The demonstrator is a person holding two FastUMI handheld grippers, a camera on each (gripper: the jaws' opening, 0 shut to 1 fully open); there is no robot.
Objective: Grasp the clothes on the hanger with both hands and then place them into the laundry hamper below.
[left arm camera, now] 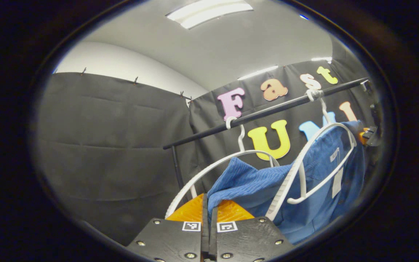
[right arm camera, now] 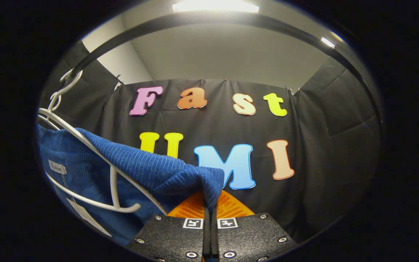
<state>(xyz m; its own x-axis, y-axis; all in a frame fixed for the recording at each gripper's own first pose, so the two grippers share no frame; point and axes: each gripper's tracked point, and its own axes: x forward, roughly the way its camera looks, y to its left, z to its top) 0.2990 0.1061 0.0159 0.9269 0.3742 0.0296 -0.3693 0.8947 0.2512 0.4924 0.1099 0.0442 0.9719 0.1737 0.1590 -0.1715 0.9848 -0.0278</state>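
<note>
A blue ribbed garment (left arm camera: 246,178) hangs on a white hanger (left arm camera: 306,156) hooked over a black rail (left arm camera: 267,109). My left gripper (left arm camera: 208,203) is shut on a fold of the garment's shoulder, with the cloth rising from between its fingers. In the right gripper view the same blue garment (right arm camera: 151,163) drapes over the white hanger (right arm camera: 86,145) at the left. My right gripper (right arm camera: 209,203) is shut on the garment's other shoulder edge. A white label (right arm camera: 57,166) shows inside the collar.
A second white hanger (left arm camera: 227,160) hangs on the rail, left of the first. The rail's black upright (left arm camera: 176,163) stands behind it. The rail (right arm camera: 213,20) arcs overhead in the right gripper view. Black cloth walls close the booth all round.
</note>
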